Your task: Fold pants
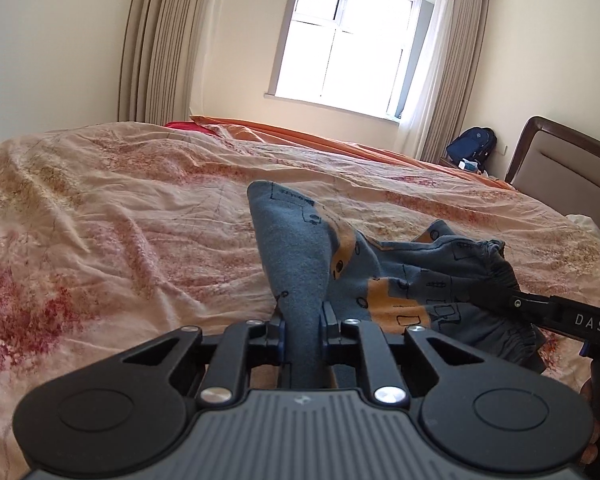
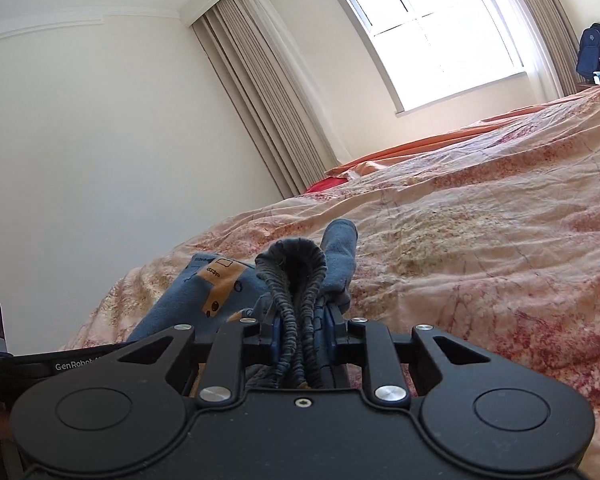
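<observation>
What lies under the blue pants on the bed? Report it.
Under the blue pants shows only the floral bedspread, visible all around them. The patch directly beneath is covered by cloth. The left claw and right claw each pinch part of the pants.

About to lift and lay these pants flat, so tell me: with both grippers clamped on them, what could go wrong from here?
1. The right gripper pinches only the bunched elastic waistband; that thick gather could slip out.
2. The left gripper holds a narrow fold of the pants, so the layers may separate and the leg hang twisted.
3. The bedspread is wrinkled; laid there, the fold could come out uneven.
</observation>
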`<state>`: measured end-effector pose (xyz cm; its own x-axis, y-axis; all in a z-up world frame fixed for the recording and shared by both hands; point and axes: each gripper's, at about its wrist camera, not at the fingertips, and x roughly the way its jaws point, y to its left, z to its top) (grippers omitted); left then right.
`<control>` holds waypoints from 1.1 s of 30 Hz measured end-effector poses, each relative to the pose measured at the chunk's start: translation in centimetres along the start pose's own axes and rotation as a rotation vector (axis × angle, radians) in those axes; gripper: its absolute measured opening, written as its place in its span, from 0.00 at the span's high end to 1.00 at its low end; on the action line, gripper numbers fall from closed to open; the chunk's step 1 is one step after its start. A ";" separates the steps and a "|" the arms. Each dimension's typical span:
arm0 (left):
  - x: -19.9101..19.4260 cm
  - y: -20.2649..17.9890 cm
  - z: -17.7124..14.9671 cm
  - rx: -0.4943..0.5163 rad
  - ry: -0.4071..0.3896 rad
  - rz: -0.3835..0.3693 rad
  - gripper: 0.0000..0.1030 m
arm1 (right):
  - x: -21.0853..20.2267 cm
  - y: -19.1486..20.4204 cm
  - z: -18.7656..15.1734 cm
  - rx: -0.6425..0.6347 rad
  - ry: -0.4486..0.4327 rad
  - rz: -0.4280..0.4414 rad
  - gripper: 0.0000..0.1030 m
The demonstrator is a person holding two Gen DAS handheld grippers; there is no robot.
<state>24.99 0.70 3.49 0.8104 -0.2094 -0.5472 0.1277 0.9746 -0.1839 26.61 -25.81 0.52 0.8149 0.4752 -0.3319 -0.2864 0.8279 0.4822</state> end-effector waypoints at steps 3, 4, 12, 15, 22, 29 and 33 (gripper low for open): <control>1.0 0.8 -0.4 -0.010 0.022 0.012 0.84 | 2.0 -0.1 -0.2 -0.001 0.029 -0.005 0.78; 1.3 0.9 -0.7 -0.013 0.029 0.015 0.84 | 2.6 -0.1 -0.4 -0.001 0.039 -0.010 0.78; 2.2 1.6 -1.5 -0.040 0.055 0.015 0.80 | 3.4 -1.1 -1.6 0.021 0.065 -0.035 0.74; 2.4 1.8 -1.7 -0.053 0.063 0.020 0.74 | 3.5 -1.4 -1.7 0.029 0.067 -0.047 0.67; 1.4 2.1 -1.8 -0.094 0.053 0.044 0.23 | 2.7 -1.7 -1.9 0.045 0.055 -0.074 0.37; -2.5 1.9 -1.9 -0.099 -0.020 0.080 0.01 | -0.4 0.2 -2.0 -0.016 0.003 -0.092 0.10; -5.3 1.3 -2.7 -0.068 -0.057 0.097 0.01 | -3.0 1.8 -2.4 -0.065 -0.036 -0.099 0.01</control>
<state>19.34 2.84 3.96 0.8483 -0.1076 -0.5184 0.0097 0.9821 -0.1881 22.47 -25.03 0.39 0.8583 0.3797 -0.3452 -0.2344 0.8885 0.3945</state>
